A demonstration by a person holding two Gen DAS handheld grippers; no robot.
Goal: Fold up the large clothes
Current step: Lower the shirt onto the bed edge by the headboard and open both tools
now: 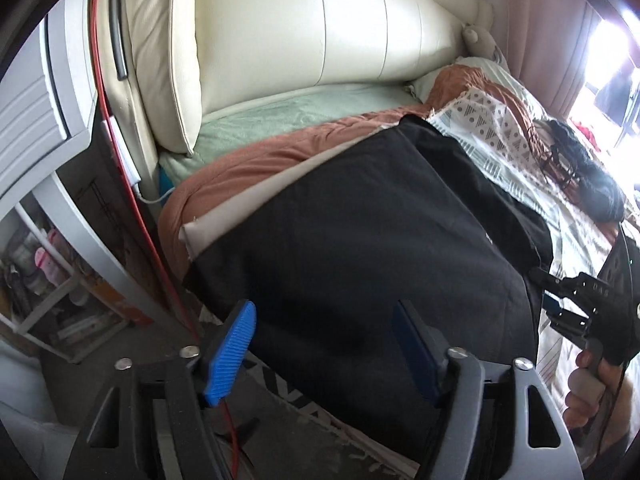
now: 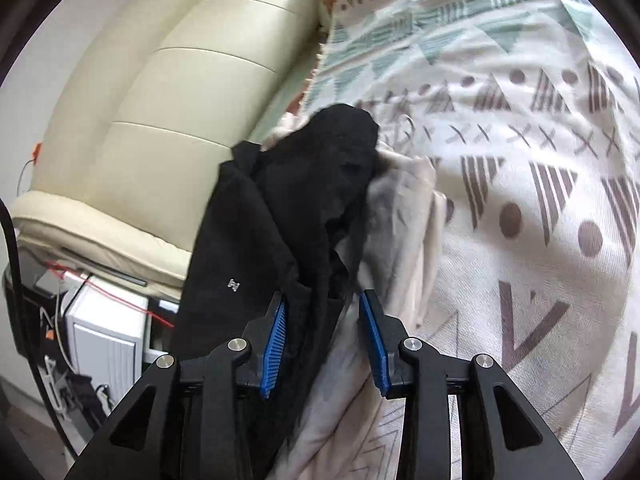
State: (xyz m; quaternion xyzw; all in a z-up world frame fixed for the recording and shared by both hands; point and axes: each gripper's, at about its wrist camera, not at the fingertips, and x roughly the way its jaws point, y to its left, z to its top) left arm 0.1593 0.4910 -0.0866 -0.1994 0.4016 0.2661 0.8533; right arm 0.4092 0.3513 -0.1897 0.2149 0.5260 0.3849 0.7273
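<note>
- The left gripper [image 1: 324, 344] stands with its blue pads far apart and nothing between them, above the near edge of the black garment [image 1: 360, 240].
- The black garment lies spread flat on the bed, filling the left view from centre to 5 o'clock, with a cream cloth [image 1: 248, 204] showing under its edge at 10 o'clock.
- The right gripper [image 2: 322, 340] holds its jaws partly apart; bunched black fabric and pale cloth [image 2: 404, 240] sit between the pads, but I cannot tell whether they press on it.
- A patterned blanket [image 2: 520, 160] covers the bed at 2 o'clock of the right view.
- A cream headboard [image 1: 320, 20] stands at 12 o'clock.
</note>
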